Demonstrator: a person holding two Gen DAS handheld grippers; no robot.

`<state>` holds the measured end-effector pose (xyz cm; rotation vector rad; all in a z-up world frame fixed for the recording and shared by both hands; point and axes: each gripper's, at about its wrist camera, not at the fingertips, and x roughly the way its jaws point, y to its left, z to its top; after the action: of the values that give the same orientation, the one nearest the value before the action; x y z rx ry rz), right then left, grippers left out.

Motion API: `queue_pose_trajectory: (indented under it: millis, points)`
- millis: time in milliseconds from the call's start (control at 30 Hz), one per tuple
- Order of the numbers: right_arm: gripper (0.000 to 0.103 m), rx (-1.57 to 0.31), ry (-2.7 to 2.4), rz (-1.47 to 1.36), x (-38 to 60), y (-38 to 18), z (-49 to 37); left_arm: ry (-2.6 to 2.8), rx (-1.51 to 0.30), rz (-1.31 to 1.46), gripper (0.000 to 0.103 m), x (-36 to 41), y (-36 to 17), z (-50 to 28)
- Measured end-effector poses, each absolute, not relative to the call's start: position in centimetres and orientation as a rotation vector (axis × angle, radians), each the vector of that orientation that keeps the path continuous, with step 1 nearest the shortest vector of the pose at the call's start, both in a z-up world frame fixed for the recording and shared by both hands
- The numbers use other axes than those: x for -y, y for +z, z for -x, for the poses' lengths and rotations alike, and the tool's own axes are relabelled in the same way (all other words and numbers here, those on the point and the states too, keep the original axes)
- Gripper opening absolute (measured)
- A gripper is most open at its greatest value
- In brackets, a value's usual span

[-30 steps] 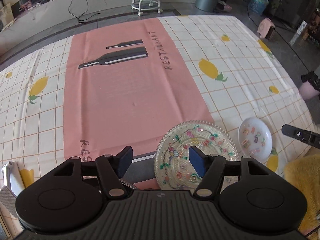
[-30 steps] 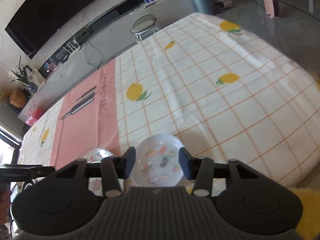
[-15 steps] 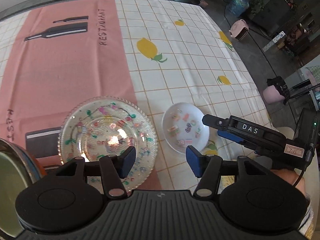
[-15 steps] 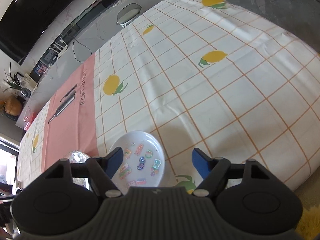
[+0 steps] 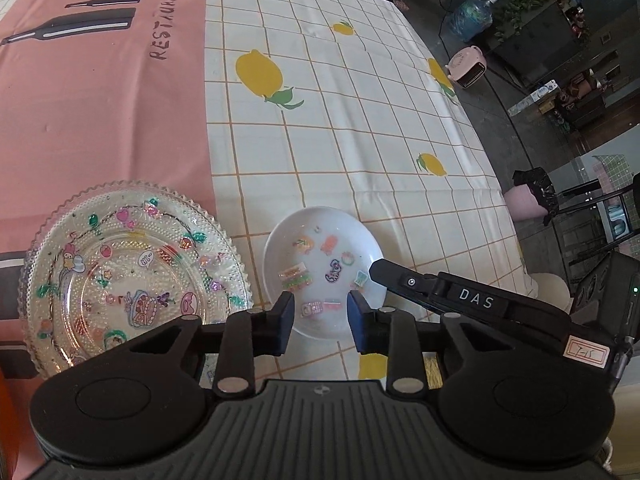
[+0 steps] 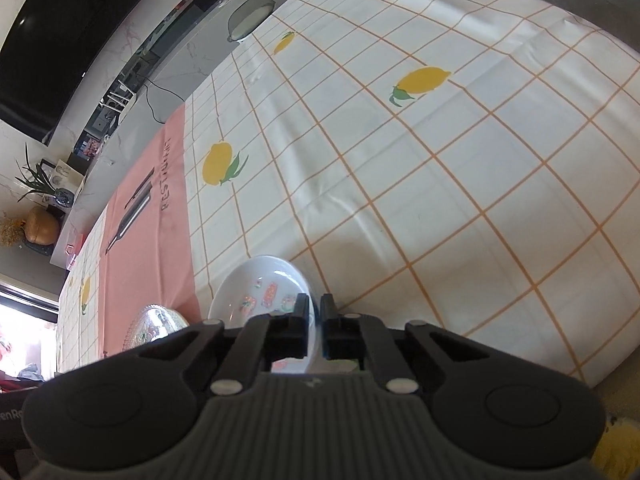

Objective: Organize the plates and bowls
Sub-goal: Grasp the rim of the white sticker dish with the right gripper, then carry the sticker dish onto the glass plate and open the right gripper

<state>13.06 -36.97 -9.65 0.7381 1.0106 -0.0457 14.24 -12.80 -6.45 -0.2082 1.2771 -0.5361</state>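
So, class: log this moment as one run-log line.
right gripper: shut on white bowl rim | left gripper: open, above bowl | glass plate: on table, untouched

Glass plate [image 6: 158, 322]: I see only a sliver behind my right gripper's body.
White bowl [image 6: 260, 292]: near rim hidden.

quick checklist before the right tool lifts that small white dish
1. Right tool closed on the rim of the small white dish: ok, the jaws pinch the near right edge.
2. Grip depth: cannot tell, only the fingertips seem to overlap the rim.
3. Left tool clear of the dish: ok, open and hovering at its near edge, gripping nothing.
4. Dish empty: ok, only printed decals show inside.
5. Glass plate clear of the lift: ok, it sits apart to the left on the tablecloth.
6. Dish level on the cloth: cannot tell.
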Motion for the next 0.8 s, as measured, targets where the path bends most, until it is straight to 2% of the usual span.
queue_pose_trajectory:
  millis: [67, 633, 700, 767, 800]
  points:
    - [0.001, -1.005, -0.051, -0.739, 37.1, -9.6, -13.0, -0.521, -1.288, 0.192, 0.03, 13.1, -6.8, -14.3]
    - [0.0, -0.979, -0.126, -0.661, 37.3, -8.7, -11.7, -0.435, -1.316, 0.274, 0.03, 14.2, -9.3, -14.4]
    - [0.0, -0.981, -0.121, -0.663, 37.3, -8.7, -11.7, -0.423, -1.314, 0.298, 0.026, 14.1, -9.5, -14.5]
    - [0.0, -0.981, -0.118, -0.667, 37.3, -8.7, -11.7, -0.398, -1.31, 0.302, 0.01, 14.0, -9.8, -14.6]
    - [0.0, -0.978, -0.121, -0.67, 37.4, -8.7, -11.6, -0.401, -1.311, 0.306, 0.01, 13.9, -9.8, -14.6]
